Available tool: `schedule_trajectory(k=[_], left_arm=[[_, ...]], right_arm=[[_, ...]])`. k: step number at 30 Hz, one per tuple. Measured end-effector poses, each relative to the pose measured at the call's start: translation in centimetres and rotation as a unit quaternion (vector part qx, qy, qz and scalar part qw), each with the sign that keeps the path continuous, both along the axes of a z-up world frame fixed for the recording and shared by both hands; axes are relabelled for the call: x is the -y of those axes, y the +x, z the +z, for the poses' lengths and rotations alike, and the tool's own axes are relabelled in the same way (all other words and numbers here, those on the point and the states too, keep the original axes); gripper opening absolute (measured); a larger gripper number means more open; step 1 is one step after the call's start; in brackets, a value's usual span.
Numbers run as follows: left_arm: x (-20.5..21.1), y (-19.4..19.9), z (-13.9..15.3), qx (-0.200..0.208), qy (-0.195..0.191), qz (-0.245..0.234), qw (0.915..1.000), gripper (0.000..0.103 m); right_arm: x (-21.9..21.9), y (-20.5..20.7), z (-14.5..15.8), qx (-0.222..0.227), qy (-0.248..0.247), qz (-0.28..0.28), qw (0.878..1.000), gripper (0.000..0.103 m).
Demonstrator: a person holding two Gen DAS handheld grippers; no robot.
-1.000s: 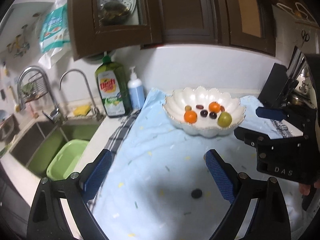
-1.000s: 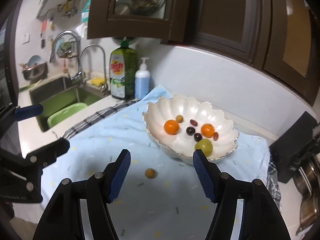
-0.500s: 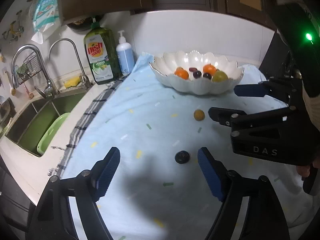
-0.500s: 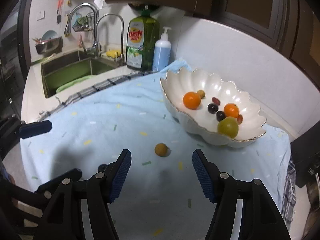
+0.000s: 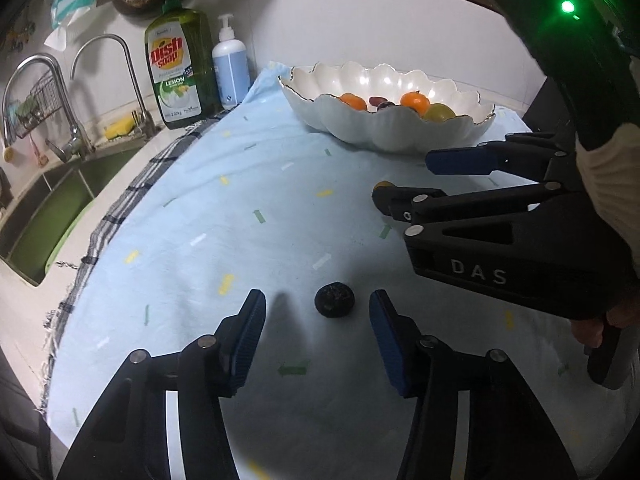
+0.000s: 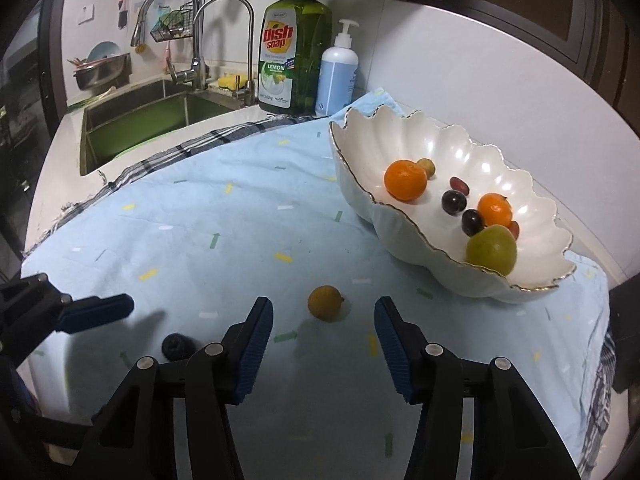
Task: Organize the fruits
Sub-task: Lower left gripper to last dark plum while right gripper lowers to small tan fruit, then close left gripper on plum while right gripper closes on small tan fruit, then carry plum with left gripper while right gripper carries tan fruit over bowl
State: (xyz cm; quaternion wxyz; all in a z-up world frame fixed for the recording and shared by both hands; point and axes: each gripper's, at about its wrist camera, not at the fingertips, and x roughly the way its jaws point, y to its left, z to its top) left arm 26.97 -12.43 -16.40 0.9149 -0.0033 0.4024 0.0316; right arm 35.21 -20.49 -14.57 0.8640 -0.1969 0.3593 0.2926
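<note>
Left gripper [image 5: 316, 312]: jaws stand apart and have just been closing; a small dark wrinkled fruit [image 5: 334, 299] lies on the cloth between the blue pads [image 5: 250, 332], nearer the right-hand pad, with a gap on both sides. No pad presses on it.

Right gripper [image 6: 324, 316]: jaws likewise apart and just closing; a small yellow-brown round fruit [image 6: 325, 303] sits on the cloth between the fingertips, untouched, with clear space on each side. In the left wrist view this gripper [image 5: 400, 178] reaches in from the right, body marked "DAS", held by a hand [image 5: 592, 322] with a cream ribbed sleeve [image 5: 612, 176] above it; the yellow-brown fruit shows only as a sliver behind the near fingertip.

Work surface: a light blue cloth [image 6: 224, 240] with small coloured flecks, laid over a plaid towel [image 6: 192, 148] whose edge shows toward the sink [image 6: 136, 128].

Receiving vessel: a white scalloped bowl [image 6: 404, 240] with a gold rim stands on the far right part of the cloth, well apart from both loose fruits. It holds two oranges [image 6: 405, 179], a green fruit [image 6: 491, 249], two dark grapes [image 6: 454, 201], reddish small fruits and one small tan fruit.

Background: a green dish soap bottle [image 6: 294, 60] and a white pump bottle [image 6: 338, 76] stand side by side behind the cloth, next to the faucets [image 6: 224, 40].
</note>
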Motion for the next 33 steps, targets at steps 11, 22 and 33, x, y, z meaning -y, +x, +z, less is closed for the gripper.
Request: schedule_trajectory(k=[11,22,33], left_arm=[[-0.1,0.6,-0.9,-0.019,-0.012,-0.001,0.9997,0.036],[-0.4,0.5,-0.6,-0.02,-0.029,-0.009,0.9993,0.022],[-0.9,-0.1,0.8,0.003,-0.025,-0.012,0.9996,0.022]], right_arm=[[-1.0,1.8,-2.0,-0.025,-0.007,0.005,1.0,0.043],[-1.0,2.1,-2.4,-0.036,0.001,-0.007,0.999,0.025],[0.0,0.4,-0.6,-0.029,0.029,-0.032,0.999,0.025]])
